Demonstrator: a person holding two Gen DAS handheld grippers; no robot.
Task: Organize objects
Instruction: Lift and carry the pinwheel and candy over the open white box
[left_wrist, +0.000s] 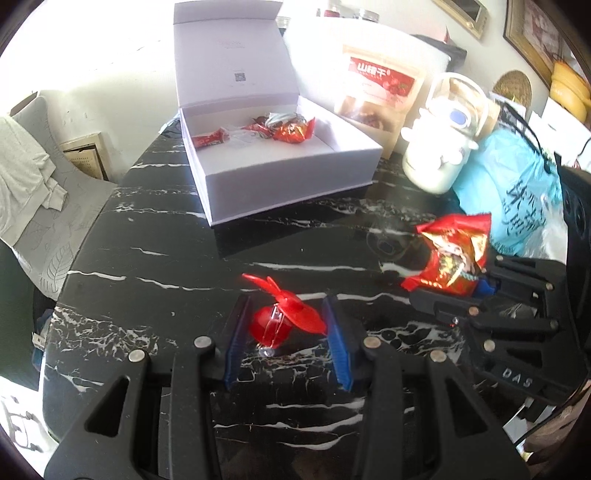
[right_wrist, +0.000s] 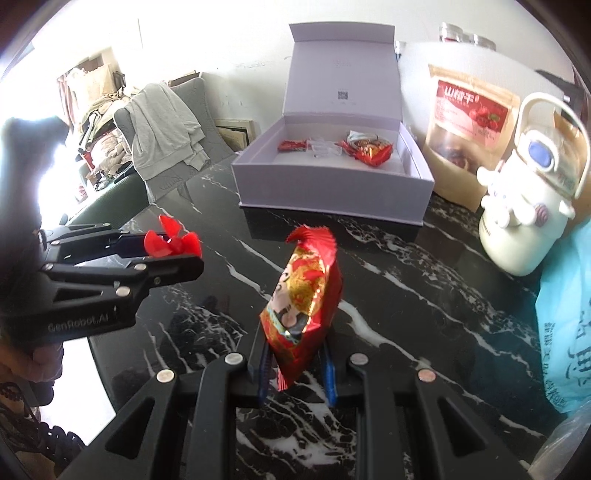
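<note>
- The left hand-held gripper (left_wrist: 282, 334) has its blue-padded fingers set on either side of a small red plastic toy with propeller-like blades (left_wrist: 280, 314); from its own wrist camera narrow gaps show beside the toy, so whether the pads actually press on it cannot be told.
- From the right wrist camera the same red toy (right_wrist: 173, 242) sits between the left gripper's fingertips, above the black marble-patterned table (right_wrist: 406, 295).
- The right hand-held gripper (right_wrist: 295, 363) is clamped on the lower end of a red and gold snack packet (right_wrist: 301, 302), which stands upright and clear of the table.
- In the left wrist view that packet (left_wrist: 452, 254) appears to the right, nipped at its lower corner by the right gripper.
- A white gift box (left_wrist: 288, 173) stands open at the far side of the table, its lid upright behind it.
- Inside the box lie several red-wrapped sweets (left_wrist: 291, 131) and a clear wrapper, gathered near the back wall.
- Right of the box a kraft pouch with a red label (left_wrist: 376, 96) leans against the wall.
- Beside it is a white cartoon-shaped bottle with a handle (right_wrist: 524, 218), and next to that a light blue plastic bag with printed characters (right_wrist: 565, 332).
- A grey chair with a pale cloth draped over it (right_wrist: 166, 129) stands left of the table.
</note>
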